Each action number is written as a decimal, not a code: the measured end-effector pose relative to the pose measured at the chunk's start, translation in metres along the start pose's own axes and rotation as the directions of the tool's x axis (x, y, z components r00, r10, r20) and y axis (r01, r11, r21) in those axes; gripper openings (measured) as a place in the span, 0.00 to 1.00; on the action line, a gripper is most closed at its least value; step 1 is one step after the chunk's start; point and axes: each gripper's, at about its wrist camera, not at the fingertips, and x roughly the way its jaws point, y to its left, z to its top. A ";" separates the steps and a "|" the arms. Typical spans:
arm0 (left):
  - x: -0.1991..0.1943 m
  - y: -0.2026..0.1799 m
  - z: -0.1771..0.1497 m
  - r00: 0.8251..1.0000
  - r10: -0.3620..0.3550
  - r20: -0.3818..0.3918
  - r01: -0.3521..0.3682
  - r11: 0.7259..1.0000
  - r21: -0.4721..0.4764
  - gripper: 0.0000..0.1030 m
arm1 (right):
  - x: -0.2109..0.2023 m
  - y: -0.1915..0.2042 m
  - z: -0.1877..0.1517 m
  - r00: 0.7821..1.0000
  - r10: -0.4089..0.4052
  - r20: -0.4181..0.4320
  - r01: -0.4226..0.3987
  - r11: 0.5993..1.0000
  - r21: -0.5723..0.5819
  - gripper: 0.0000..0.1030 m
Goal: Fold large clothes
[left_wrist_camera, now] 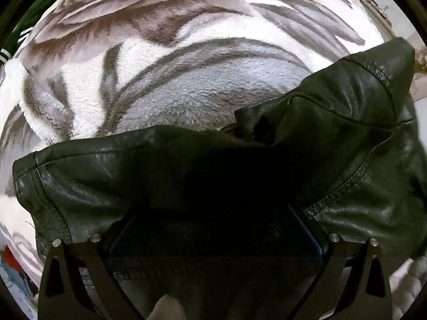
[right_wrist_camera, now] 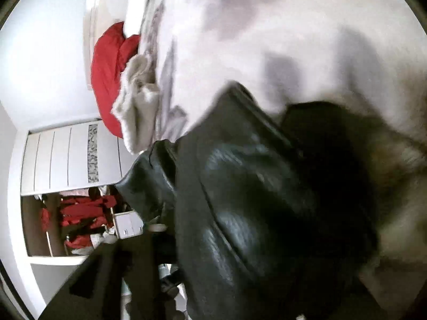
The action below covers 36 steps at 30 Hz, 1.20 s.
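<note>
Folding a black leather jacket on a fluffy bed blanket.

Hiding the tips of the left gripper (left_wrist_camera: 213,229), the black leather jacket (left_wrist_camera: 267,165) bunches up between its two arms, so I cannot tell if the jaws pinch it or stand apart. The jacket lies on a grey and white flower blanket (left_wrist_camera: 165,74). In the right wrist view everything is blurry and tipped sideways. The right gripper (right_wrist_camera: 165,280) is only a dark shape at the bottom, just beside the jacket, and I cannot tell how its jaws stand. A red pillow (right_wrist_camera: 106,74) lies far off.
</note>
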 end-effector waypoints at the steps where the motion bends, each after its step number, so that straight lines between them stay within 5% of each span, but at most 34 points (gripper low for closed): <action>1: 0.001 -0.002 0.001 1.000 0.008 -0.002 -0.008 1.000 0.002 1.00 | -0.003 0.008 -0.002 1.000 0.012 0.005 -0.012 1.000 -0.007 0.21; 6: 0.005 -0.003 0.005 1.000 -0.019 0.001 0.019 1.000 -0.002 1.00 | -0.013 0.078 -0.032 1.000 -0.013 -0.020 0.009 0.983 -0.182 0.20; 10: -0.008 0.022 0.004 0.998 -0.070 0.002 0.070 0.997 -0.036 1.00 | -0.015 0.132 -0.064 0.996 -0.079 -0.050 0.056 0.932 -0.357 0.20; 14: -0.072 0.096 -0.038 0.987 -0.022 0.157 0.044 0.989 -0.140 1.00 | -0.005 0.183 -0.104 0.988 -0.139 -0.074 0.082 0.856 -0.511 0.20; 17: -0.105 0.174 -0.083 0.983 0.026 0.180 0.030 0.953 -0.302 1.00 | 0.005 0.215 -0.154 0.973 -0.201 -0.117 0.081 0.766 -0.638 0.20; 21: -0.123 0.260 -0.143 0.986 0.104 0.129 -0.029 0.876 -0.481 1.00 | 0.042 0.250 -0.243 0.934 -0.324 -0.150 0.067 0.572 -0.818 0.20; 24: -0.136 0.287 -0.183 0.977 0.185 0.108 -0.098 0.833 -0.545 1.00 | 0.092 0.248 -0.324 0.883 -0.434 -0.179 0.021 0.417 -0.909 0.20; 26: -0.142 0.307 -0.205 0.976 0.187 0.108 -0.086 0.794 -0.602 1.00 | 0.125 0.234 -0.366 0.849 -0.494 -0.189 -0.005 0.349 -0.937 0.20; 28: -0.146 0.324 -0.216 0.974 0.196 0.110 -0.079 0.756 -0.650 1.00 | 0.165 0.203 -0.411 0.781 -0.588 -0.209 -0.038 0.289 -0.957 0.20; 31: -0.158 0.335 -0.225 0.970 0.205 0.131 -0.062 0.729 -0.682 1.00 | 0.200 0.160 -0.448 0.657 -0.714 -0.243 -0.052 0.278 -0.959 0.27; 32: -0.161 0.334 -0.224 0.969 0.204 0.142 -0.053 0.727 -0.684 1.00 | 0.203 0.155 -0.455 0.629 -0.735 -0.253 -0.061 0.279 -0.958 0.33; 33: -0.166 0.332 -0.224 0.966 0.201 0.160 -0.039 0.729 -0.683 1.00 | 0.201 0.157 -0.456 0.628 -0.730 -0.268 -0.072 0.289 -0.955 0.51; 35: -0.174 0.328 -0.219 0.964 0.191 0.182 -0.019 0.739 -0.674 1.00 | 0.193 0.172 -0.451 0.610 -0.670 -0.424 -0.164 0.417 -0.894 0.79; 36: -0.177 0.329 -0.216 0.964 0.183 0.191 -0.009 0.744 -0.668 1.00 | 0.183 0.180 -0.443 0.590 -0.591 -0.550 -0.233 0.528 -0.817 0.81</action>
